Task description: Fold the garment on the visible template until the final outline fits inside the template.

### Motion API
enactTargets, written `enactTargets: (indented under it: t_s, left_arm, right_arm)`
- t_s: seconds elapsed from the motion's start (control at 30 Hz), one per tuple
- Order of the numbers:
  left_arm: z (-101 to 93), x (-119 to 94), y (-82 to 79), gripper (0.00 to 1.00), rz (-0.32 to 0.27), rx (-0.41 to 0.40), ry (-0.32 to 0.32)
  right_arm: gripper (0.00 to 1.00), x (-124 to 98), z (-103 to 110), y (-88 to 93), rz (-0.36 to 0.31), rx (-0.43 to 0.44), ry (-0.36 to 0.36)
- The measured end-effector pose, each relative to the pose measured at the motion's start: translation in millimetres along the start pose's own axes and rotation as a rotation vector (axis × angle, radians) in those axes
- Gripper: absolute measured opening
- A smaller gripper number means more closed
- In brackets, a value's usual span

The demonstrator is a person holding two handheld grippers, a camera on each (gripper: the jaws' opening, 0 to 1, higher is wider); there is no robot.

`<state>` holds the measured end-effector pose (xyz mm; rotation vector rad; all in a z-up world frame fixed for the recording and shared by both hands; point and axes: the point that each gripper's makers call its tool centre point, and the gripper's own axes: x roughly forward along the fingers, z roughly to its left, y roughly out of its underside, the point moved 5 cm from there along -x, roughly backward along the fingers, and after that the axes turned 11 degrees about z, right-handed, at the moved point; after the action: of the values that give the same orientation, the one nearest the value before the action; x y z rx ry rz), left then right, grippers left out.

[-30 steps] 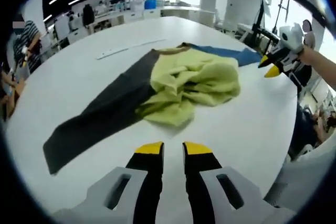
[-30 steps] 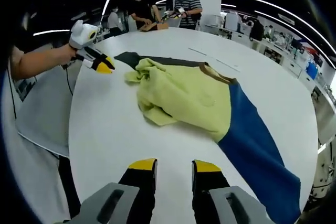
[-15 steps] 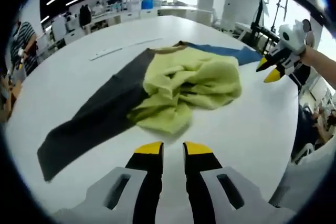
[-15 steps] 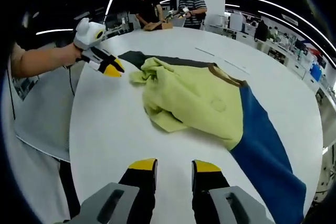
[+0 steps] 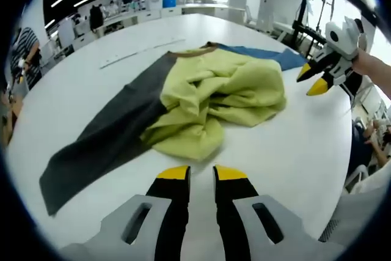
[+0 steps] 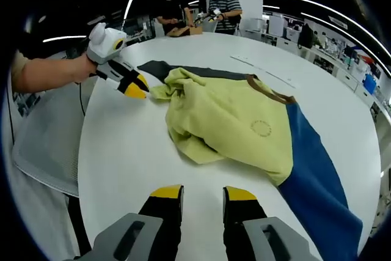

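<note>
Garment (image 5: 214, 99): one piece, crumpled yellow-green body with a dark grey sleeve (image 5: 101, 142) and a blue sleeve (image 6: 317, 175) spread to opposite sides, lying on a round white table (image 5: 287, 151). A brown collar (image 6: 269, 90) shows on the garment's far side in the right gripper view, with a faint round mark on the yellow-green cloth. Left gripper (image 5: 195, 172): yellow-tipped black fingers slightly parted, holding nothing, poised just short of the garment's near bunched edge, not touching it. Right gripper (image 6: 197, 194): fingers likewise slightly apart and empty, over bare table a little short of the garment's yellow-green hem. Each gripper also appears in the other's view, beside the garment. A long pale strip (image 5: 140, 52) lies on the table beyond the garment. People stand at the table's far edge.
</note>
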<state>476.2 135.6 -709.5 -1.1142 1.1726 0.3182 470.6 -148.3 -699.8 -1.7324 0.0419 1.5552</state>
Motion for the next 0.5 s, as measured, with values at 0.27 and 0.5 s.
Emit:
enactTargets:
  t_s: [0.27,0.5]
  left_arm:
    - [1.8,3.6,-4.8,0.11,-0.01,-0.004,-0.007]
    - [1.7,7.0,-7.5,0.11,-0.013,-0.007,-0.004]
  right_arm:
    - [0.21,10.7,-5.2,-12.1,-0.022,0.017,-0.003]
    - [0.18,19.2,-12.4,-19.8,-0.036,0.032,-0.002]
